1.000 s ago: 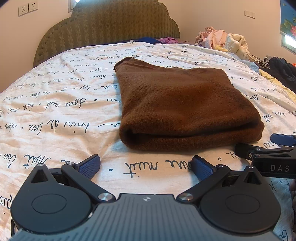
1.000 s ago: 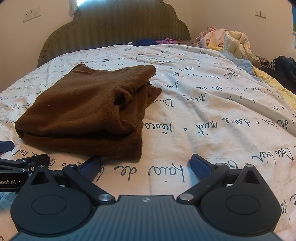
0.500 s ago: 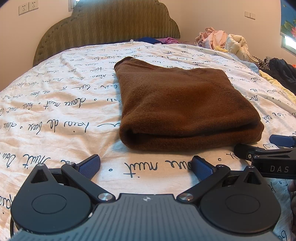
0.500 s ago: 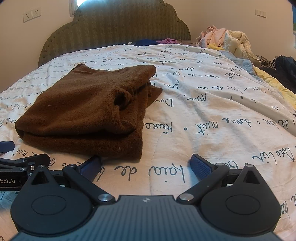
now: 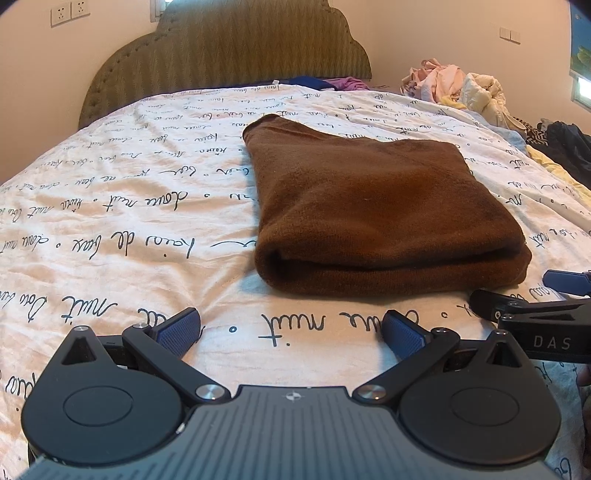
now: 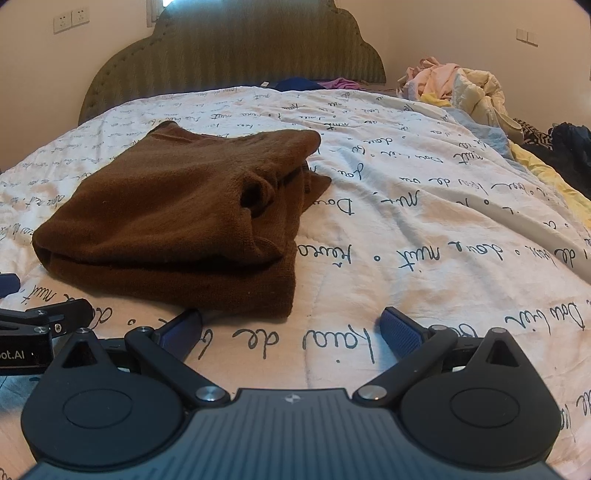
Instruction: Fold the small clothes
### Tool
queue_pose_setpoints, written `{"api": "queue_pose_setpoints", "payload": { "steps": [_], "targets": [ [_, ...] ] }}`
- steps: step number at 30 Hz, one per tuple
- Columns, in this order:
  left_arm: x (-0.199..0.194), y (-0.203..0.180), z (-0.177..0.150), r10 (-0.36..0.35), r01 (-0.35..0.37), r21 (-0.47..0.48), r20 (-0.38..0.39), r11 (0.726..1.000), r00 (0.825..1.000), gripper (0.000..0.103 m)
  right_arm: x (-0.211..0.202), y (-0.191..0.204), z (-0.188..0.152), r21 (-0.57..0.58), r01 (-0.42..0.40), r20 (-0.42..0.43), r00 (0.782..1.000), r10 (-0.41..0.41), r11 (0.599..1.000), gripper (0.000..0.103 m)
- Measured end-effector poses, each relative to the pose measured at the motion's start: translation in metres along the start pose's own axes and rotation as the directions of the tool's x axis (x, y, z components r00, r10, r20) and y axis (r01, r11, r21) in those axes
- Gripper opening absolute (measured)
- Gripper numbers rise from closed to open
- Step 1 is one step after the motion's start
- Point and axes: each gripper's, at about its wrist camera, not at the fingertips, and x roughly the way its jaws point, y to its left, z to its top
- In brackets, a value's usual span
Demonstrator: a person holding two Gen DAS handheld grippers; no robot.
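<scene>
Brown folded garment [image 5: 373, 206] lying flat on the bedspread [image 5: 122, 206], a little past the middle of the bed, folded edge toward both cameras. From the right wrist view [image 6: 173, 218], layers stacked unevenly along its right side, one loose flap poking out toward the far corner. Just short of the near fold, left gripper [image 5: 291, 330] spread wide, blue pads [image 5: 177, 328] well apart, holding nothing, hovering over printed script on the cover. Right gripper [image 6: 291, 330] likewise spread wide and empty, near the garment's near right corner without touching it; left pad [image 6: 183, 328] just beside the hem. Seen at the right edge of the left view, right gripper's black finger and blue tip, close to the garment's near right corner; contact not discernible. Same for the left gripper's tip at the left edge of the right view. Farther back, olive upholstered headboard [image 5: 229, 48] against a cream wall. Off to the right, heap of pale crumpled laundry [image 5: 454, 88] and dark clothes [image 5: 565, 147] at the bed's edge. Wall sockets [image 5: 70, 13] upper left.
</scene>
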Motion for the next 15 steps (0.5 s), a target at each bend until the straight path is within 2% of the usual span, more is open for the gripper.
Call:
{"api": "queue_pose_setpoints", "payload": {
  "steps": [15],
  "targets": [
    [0.0014,0.0077,0.0083,-0.033,0.029,-0.063,-0.059,0.998,0.998,0.103,0.0021,0.0023,0.0069,0.051,0.028,-0.063,0.998,-0.025,0.998,0.103]
  ]
}}
